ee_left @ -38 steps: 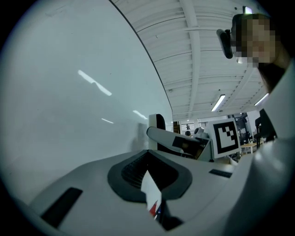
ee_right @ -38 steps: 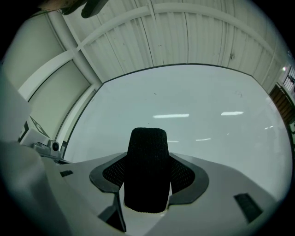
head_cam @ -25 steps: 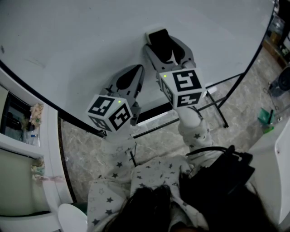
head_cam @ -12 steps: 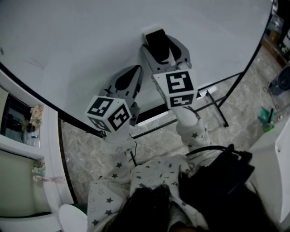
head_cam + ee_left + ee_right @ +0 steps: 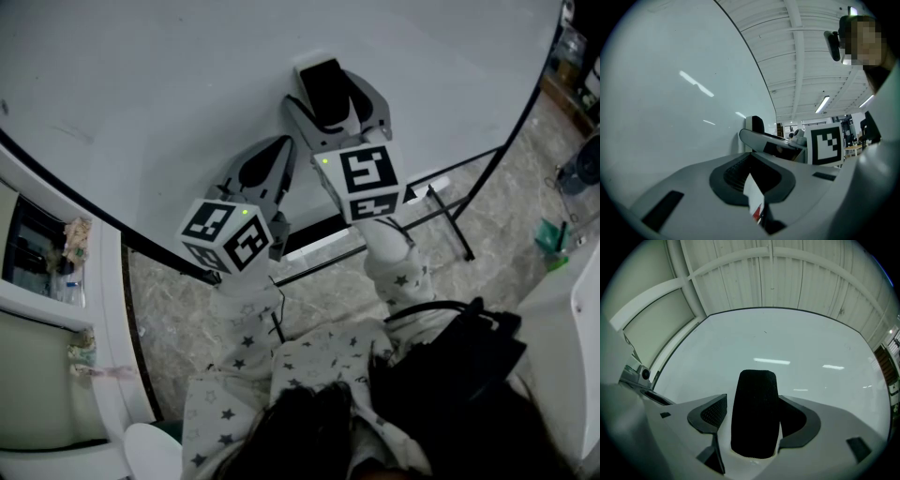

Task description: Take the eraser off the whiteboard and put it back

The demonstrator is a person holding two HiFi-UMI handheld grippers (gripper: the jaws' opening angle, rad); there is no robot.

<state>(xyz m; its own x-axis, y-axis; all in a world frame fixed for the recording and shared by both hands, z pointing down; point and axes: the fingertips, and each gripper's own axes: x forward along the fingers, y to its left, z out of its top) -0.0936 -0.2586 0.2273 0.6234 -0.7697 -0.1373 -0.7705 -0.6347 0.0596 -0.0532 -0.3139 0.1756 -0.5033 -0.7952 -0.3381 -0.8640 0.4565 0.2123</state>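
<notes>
The eraser (image 5: 323, 82), black felt on a white body, sits against the whiteboard (image 5: 141, 94). My right gripper (image 5: 333, 98) straddles it, one jaw on each side. In the right gripper view the eraser (image 5: 755, 413) stands upright between the jaws, which are opening; a thin gap shows beside the left pad. My left gripper (image 5: 272, 155) hangs lower left of it, close to the board, jaws together and holding nothing. The left gripper view shows that gripper (image 5: 752, 180) near the board, with the right gripper (image 5: 771, 143) and the eraser (image 5: 757, 124) beyond.
The whiteboard's black-framed lower edge and its stand legs (image 5: 450, 216) run below the grippers over a marble floor. A white cabinet (image 5: 56, 281) stands at the left. A black bag (image 5: 450, 366) hangs in front of the person. Green items (image 5: 548, 242) lie on the floor at right.
The right gripper and the eraser have shifted slightly left along the board, and its jaws now stand a little wider. The left gripper has stayed put.
</notes>
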